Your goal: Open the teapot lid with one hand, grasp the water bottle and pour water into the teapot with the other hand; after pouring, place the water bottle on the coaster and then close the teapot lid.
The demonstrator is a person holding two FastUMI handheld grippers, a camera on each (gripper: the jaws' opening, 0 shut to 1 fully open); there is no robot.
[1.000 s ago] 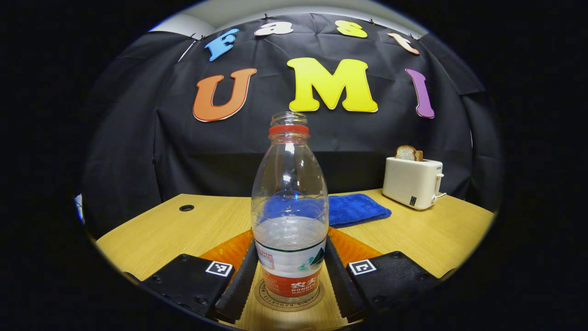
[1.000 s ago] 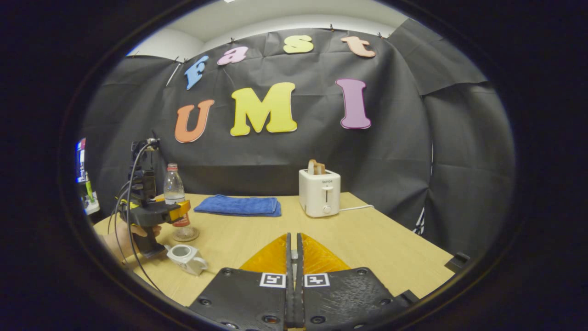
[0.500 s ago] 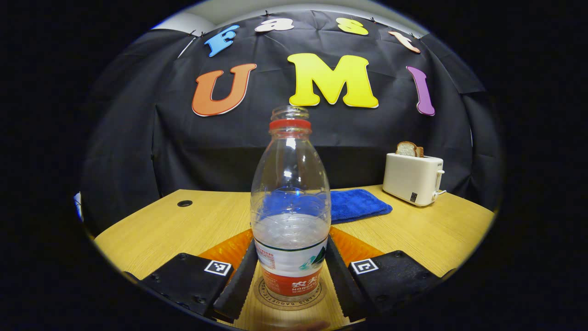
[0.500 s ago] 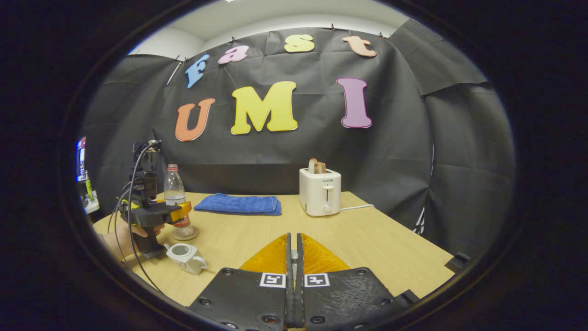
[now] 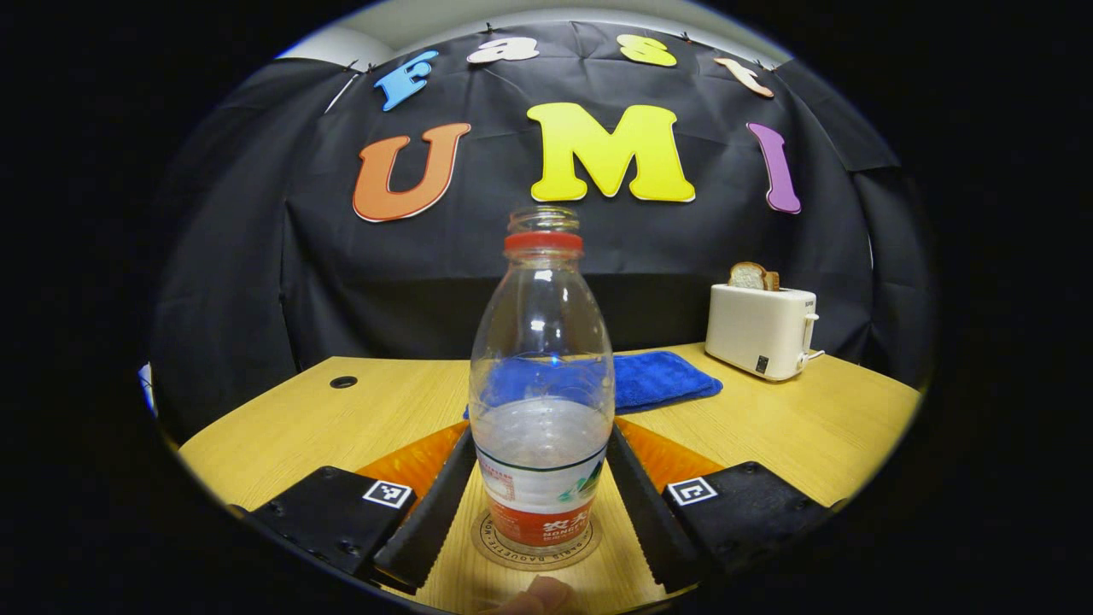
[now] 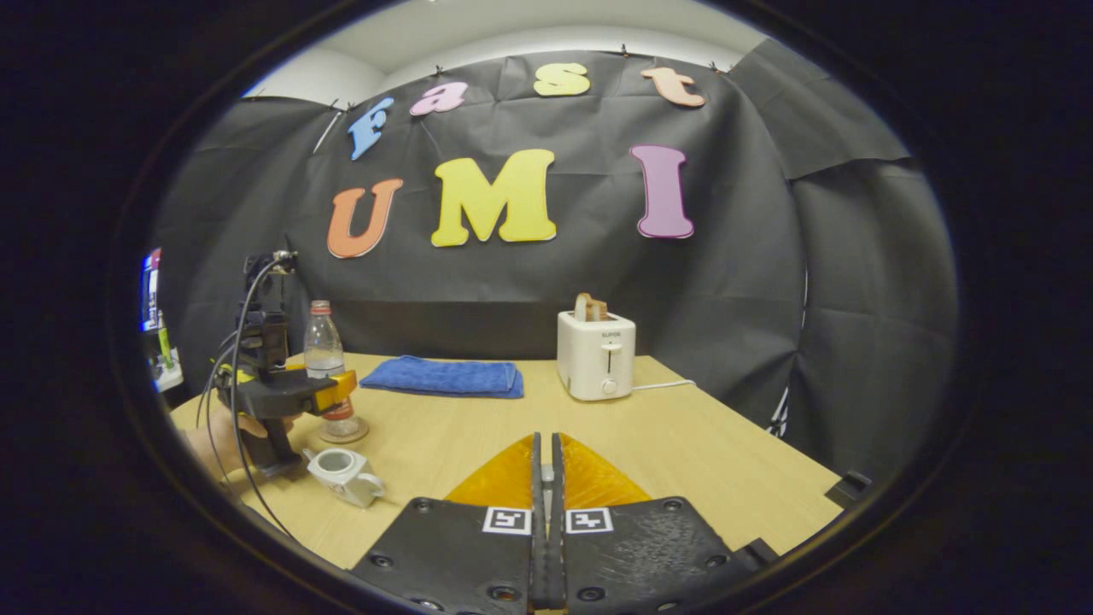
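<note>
Two fingers of the left gripper [image 5: 541,504] stand apart either side of the water bottle [image 5: 541,401], upright on its coaster [image 5: 536,545]. Right gripper view adds the lidless teapot [image 6: 344,475] nearby; right gripper [image 6: 546,530] jaws are together, empty.

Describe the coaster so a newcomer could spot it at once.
Start at the wooden table and find the clear water bottle standing between the left gripper fingers. The coaster is the round brown disc with ring lettering directly under the bottle. Unlike the blue cloth behind it, it is small, circular and stiff-looking.
</note>
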